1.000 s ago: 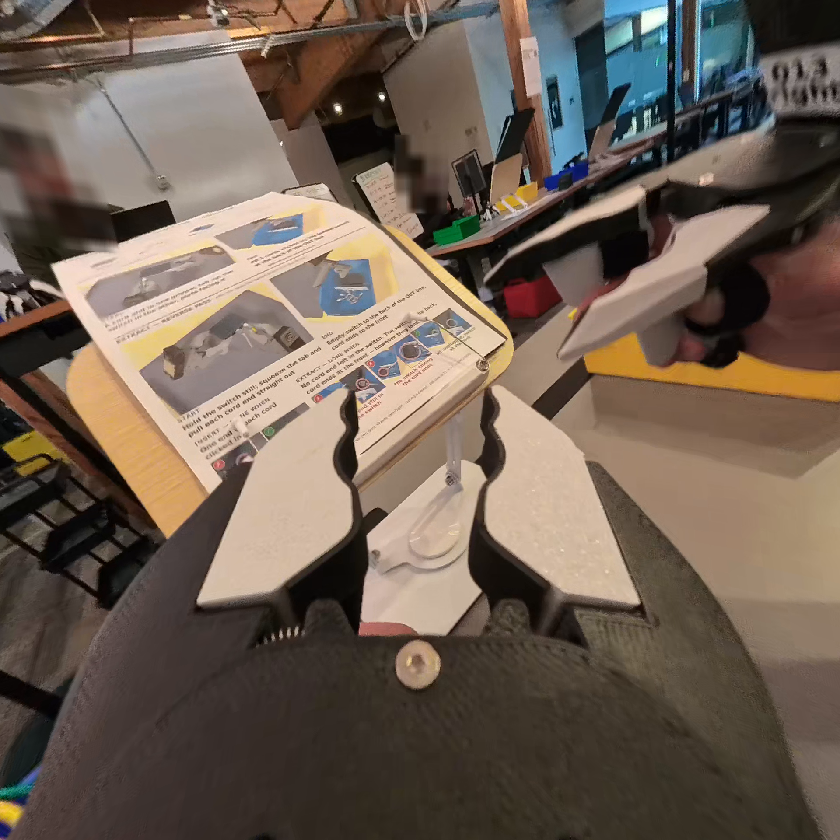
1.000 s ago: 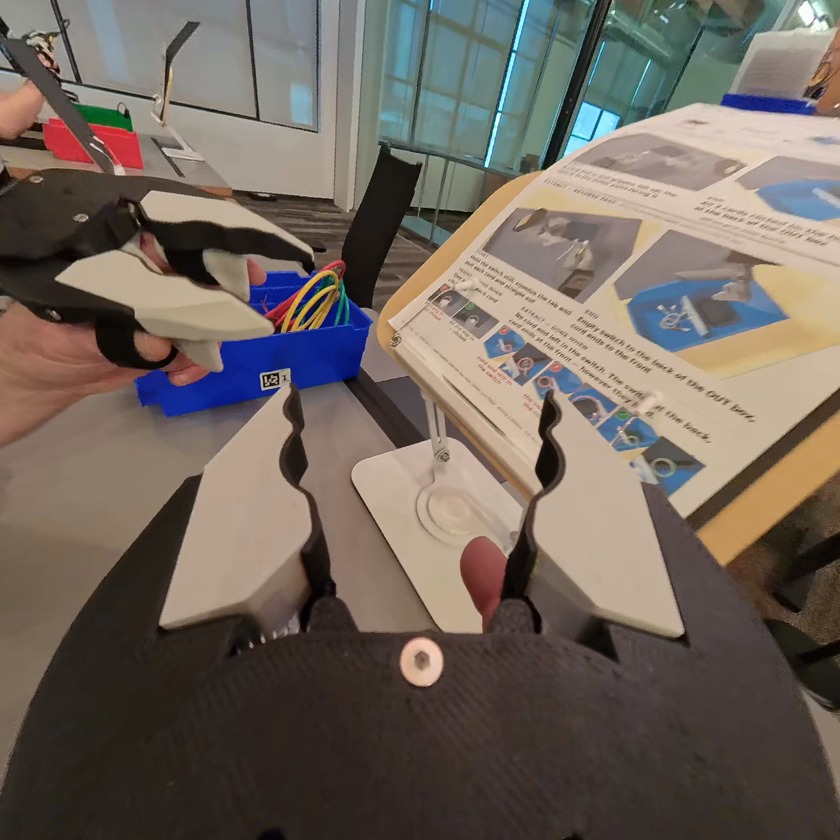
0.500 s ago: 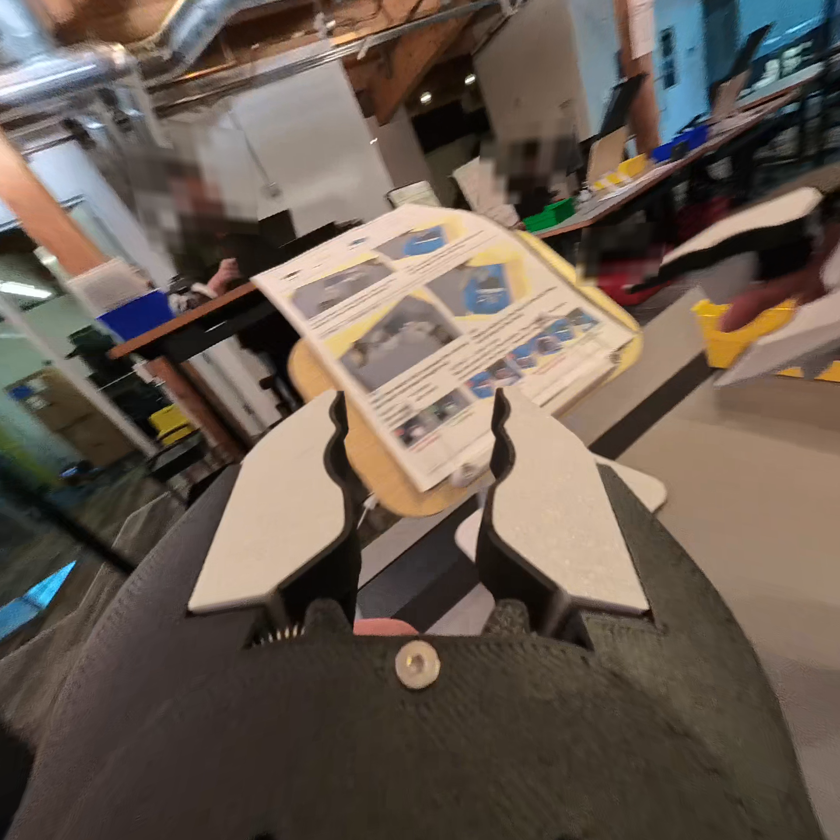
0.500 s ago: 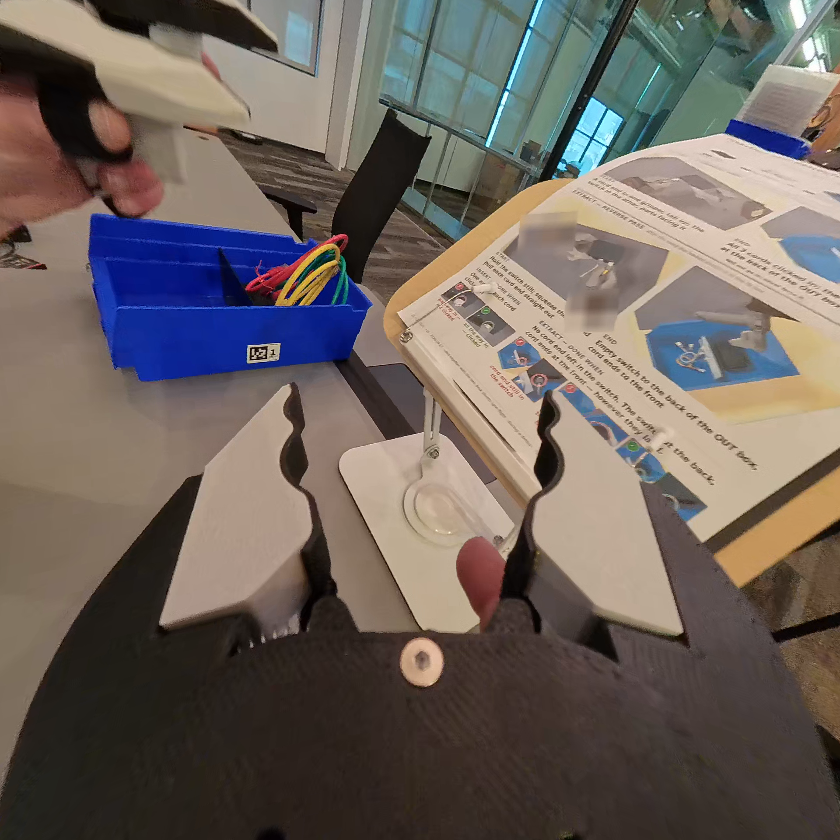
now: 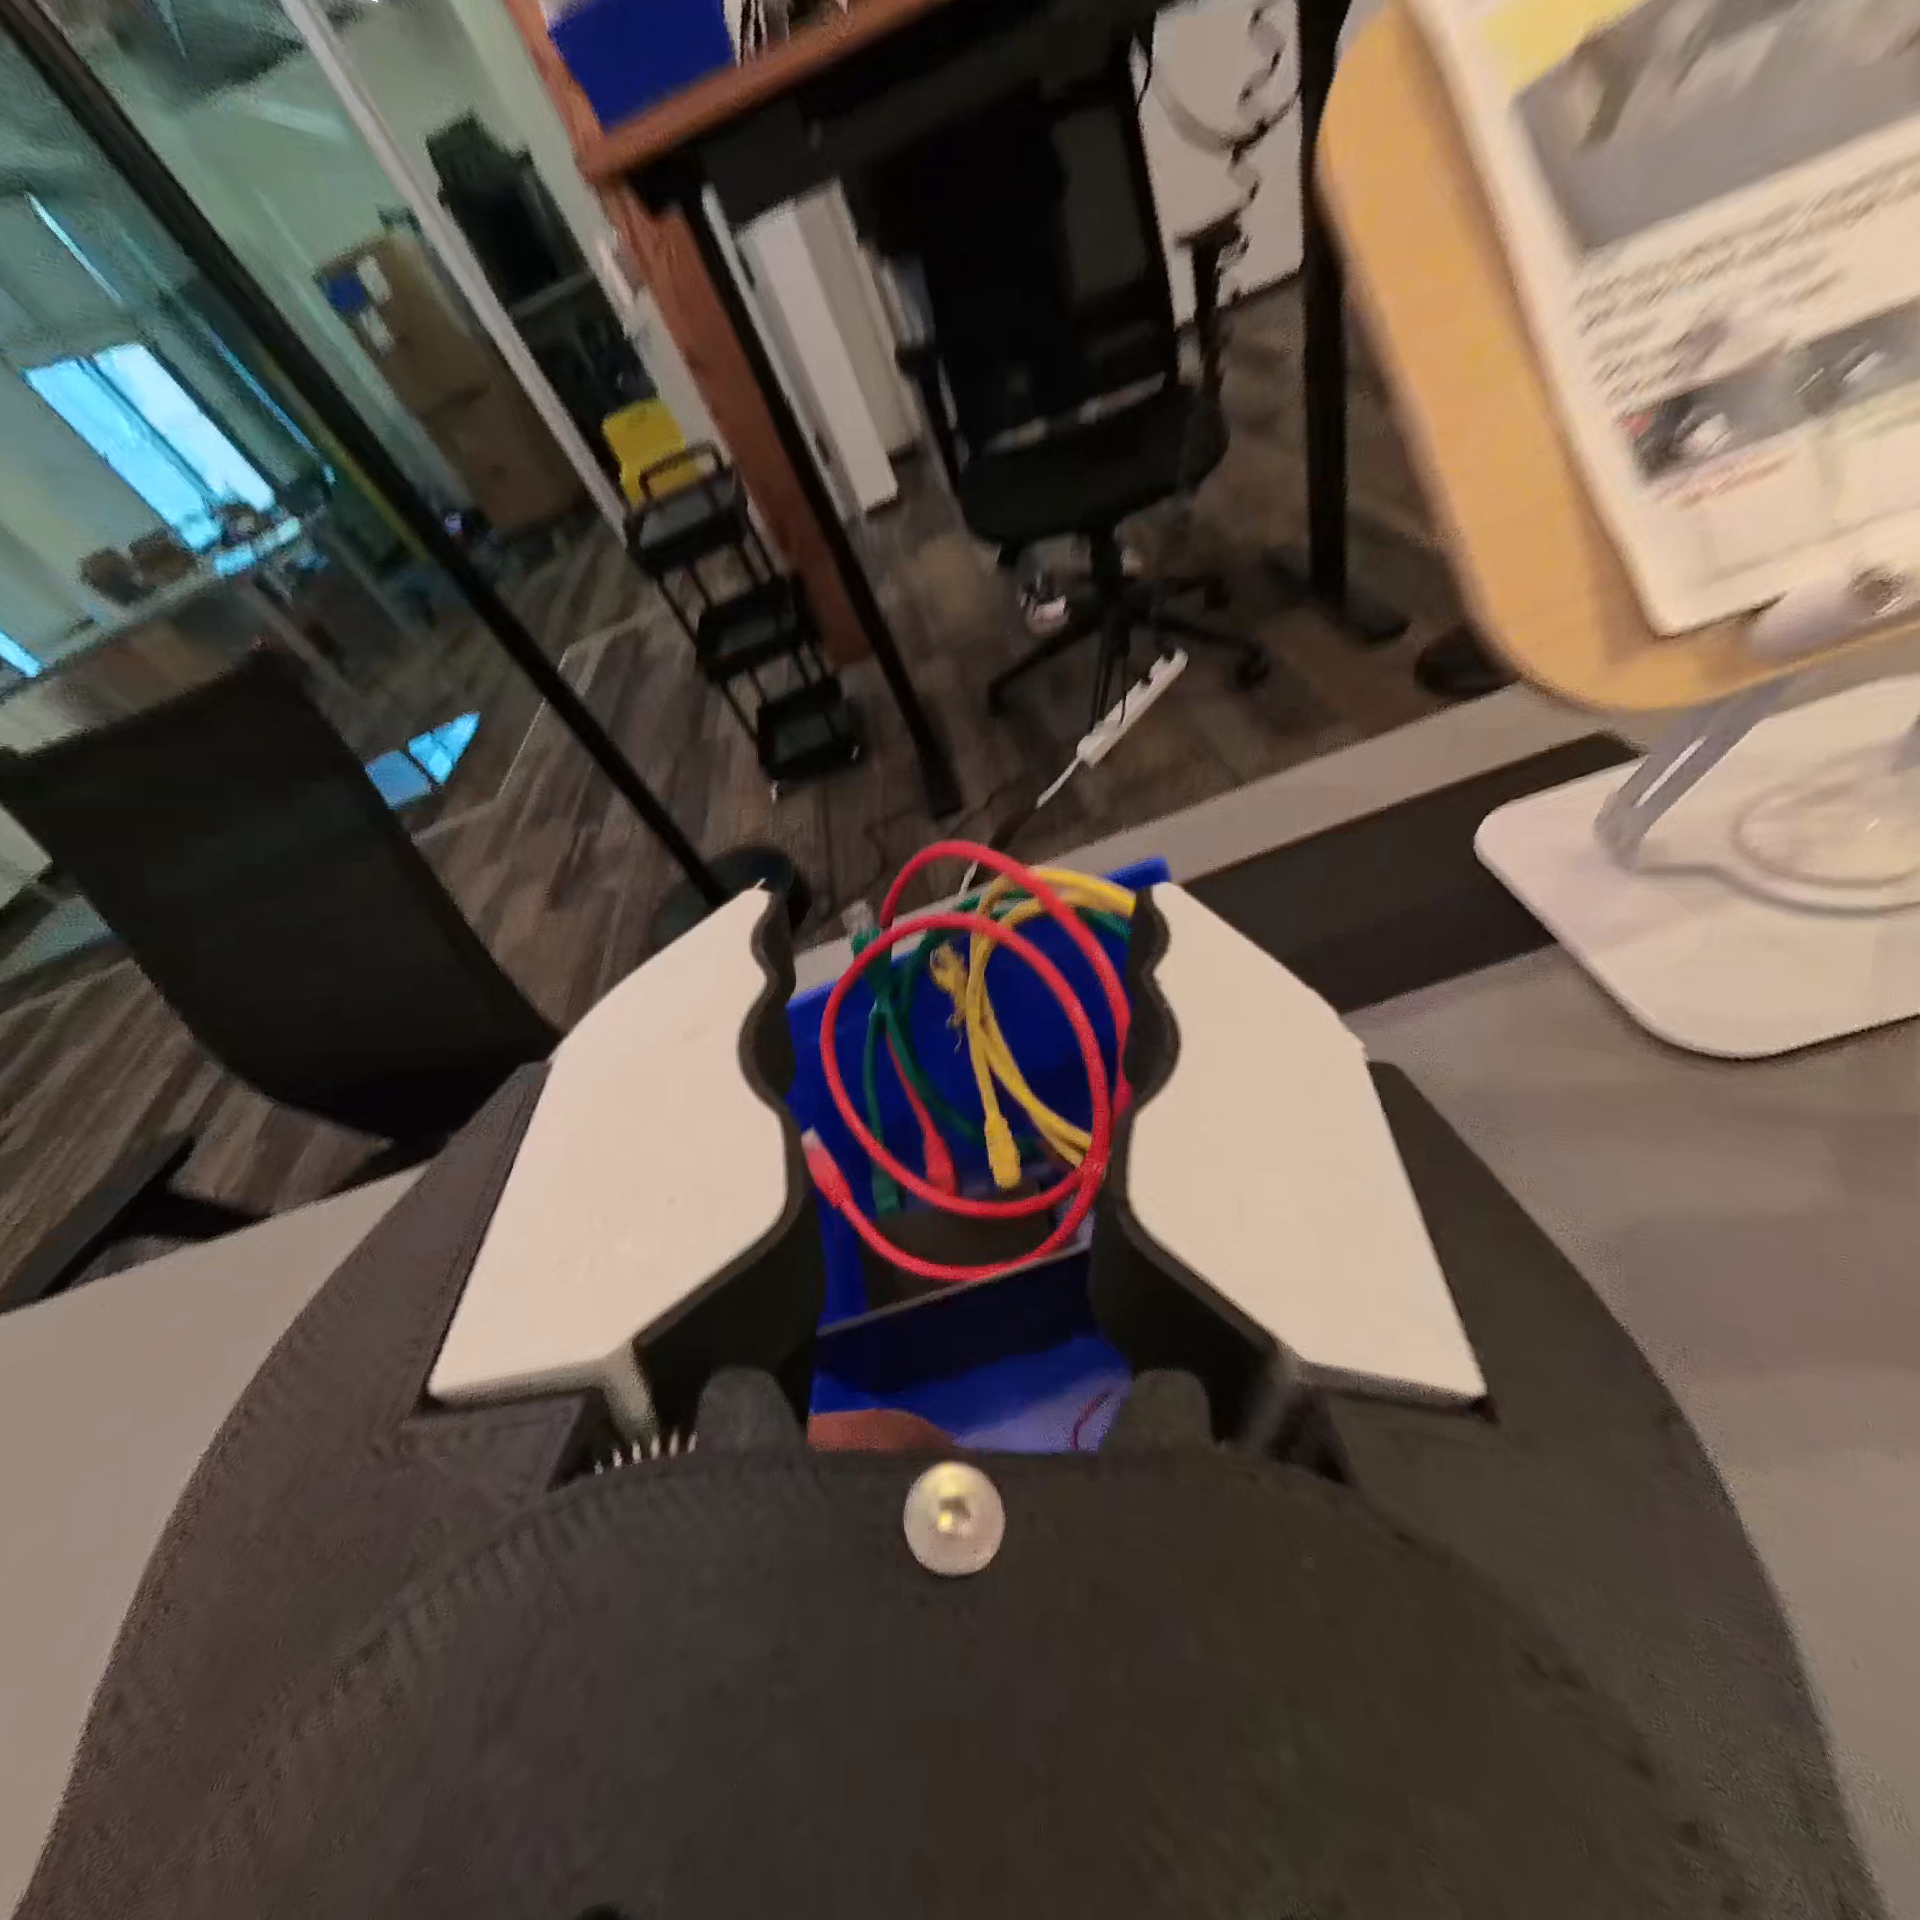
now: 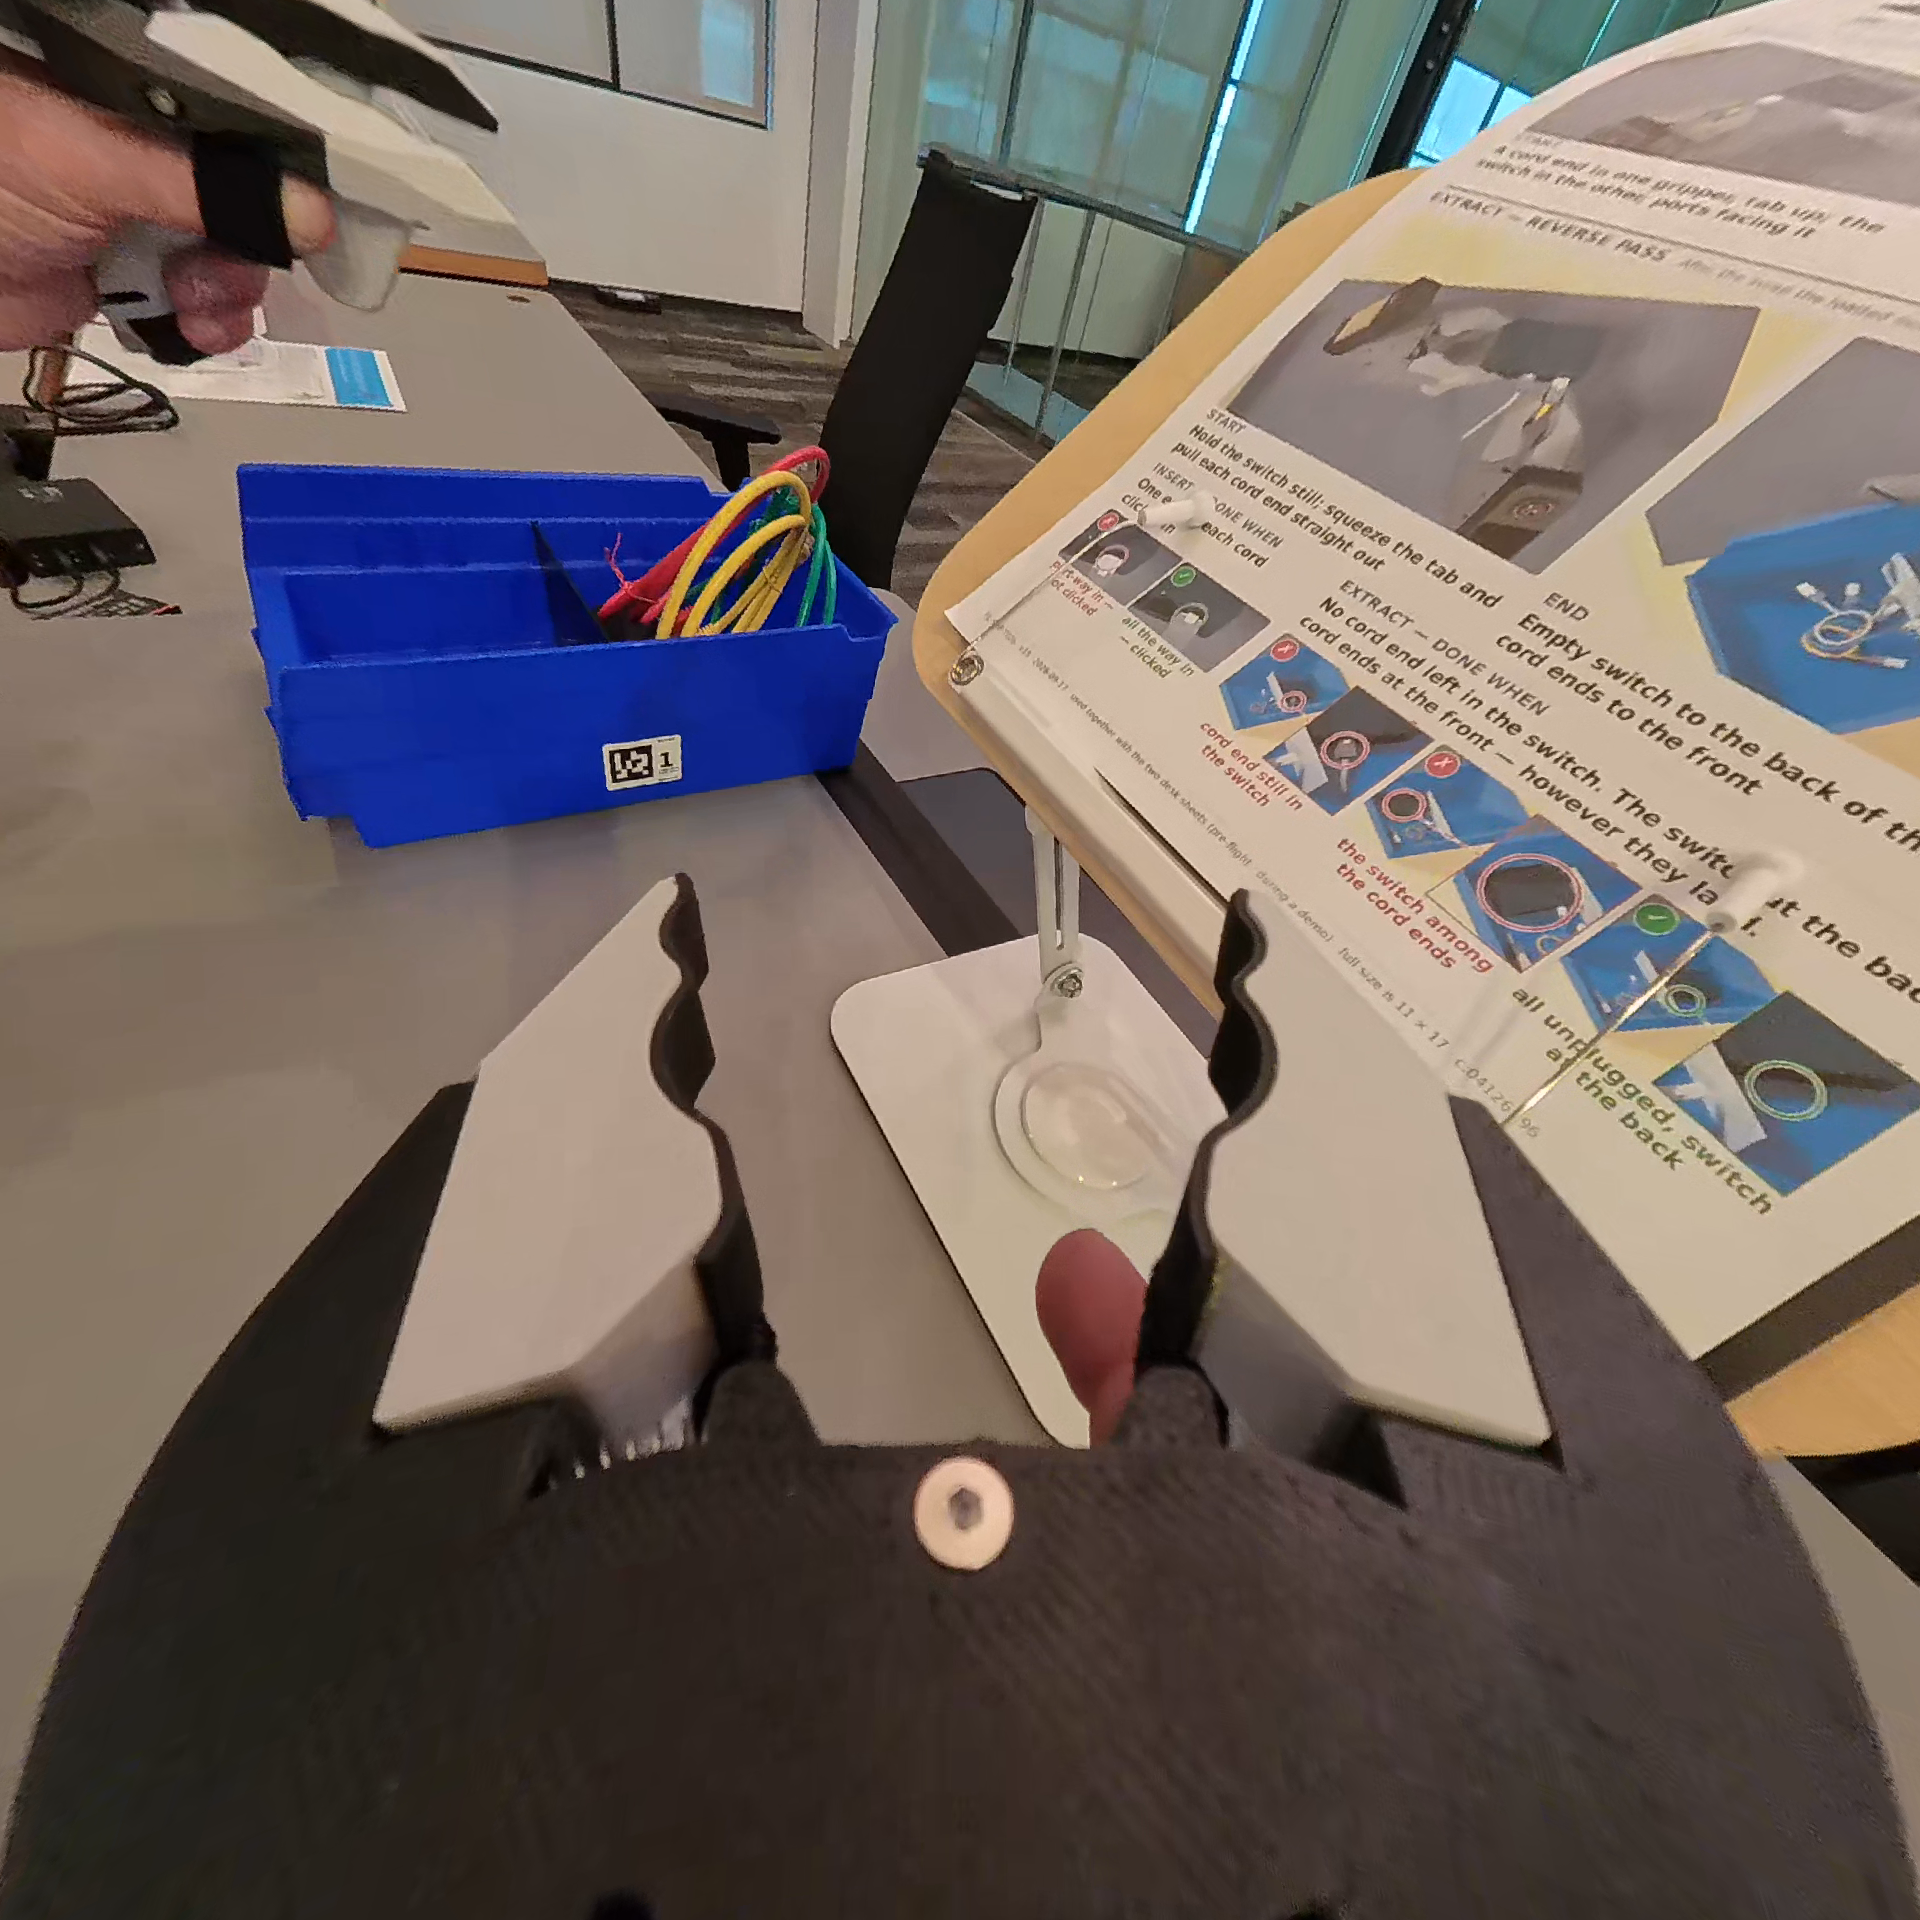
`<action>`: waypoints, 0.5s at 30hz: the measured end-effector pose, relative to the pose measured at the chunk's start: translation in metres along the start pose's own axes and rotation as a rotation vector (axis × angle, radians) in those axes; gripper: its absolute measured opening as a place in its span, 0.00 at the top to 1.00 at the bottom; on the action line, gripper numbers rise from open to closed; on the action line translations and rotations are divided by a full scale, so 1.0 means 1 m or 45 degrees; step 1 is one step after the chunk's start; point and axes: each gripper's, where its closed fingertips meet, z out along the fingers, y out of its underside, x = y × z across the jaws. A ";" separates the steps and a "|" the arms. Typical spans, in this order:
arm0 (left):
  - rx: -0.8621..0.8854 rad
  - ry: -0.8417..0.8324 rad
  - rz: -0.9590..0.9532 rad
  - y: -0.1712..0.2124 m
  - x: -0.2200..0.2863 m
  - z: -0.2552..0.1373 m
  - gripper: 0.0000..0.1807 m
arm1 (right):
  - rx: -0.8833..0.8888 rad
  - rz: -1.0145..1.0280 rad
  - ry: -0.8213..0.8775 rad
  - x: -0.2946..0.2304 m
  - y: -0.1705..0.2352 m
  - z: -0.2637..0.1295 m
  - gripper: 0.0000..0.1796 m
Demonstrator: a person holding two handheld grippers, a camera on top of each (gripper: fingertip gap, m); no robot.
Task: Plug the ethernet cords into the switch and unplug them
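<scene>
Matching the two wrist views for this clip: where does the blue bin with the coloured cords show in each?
Left wrist view: blue bin at centre, framed between the left gripper fingers, coloured cords looping up.
Right wrist view: upper left, on the grey table, beyond the right gripper.
Shared landmark: the white stand base.

Printed instruction sheet (image 6: 1558, 582) on tilted wooden board (image 6: 1122, 436), white stand base (image 6: 935, 1049), black office chair (image 5: 1081, 416), grey table (image 6: 208, 987)
</scene>
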 end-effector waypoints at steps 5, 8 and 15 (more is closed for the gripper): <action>-0.320 0.109 -0.045 0.052 -0.008 0.030 0.66 | 0.005 0.026 0.006 0.005 0.002 -0.002 0.46; -0.526 0.242 -0.006 0.081 -0.006 0.043 0.66 | -0.003 0.054 0.001 0.009 0.008 -0.002 0.46; -0.886 0.413 0.080 0.138 0.004 0.068 0.68 | -0.019 0.091 0.005 0.016 0.015 -0.005 0.46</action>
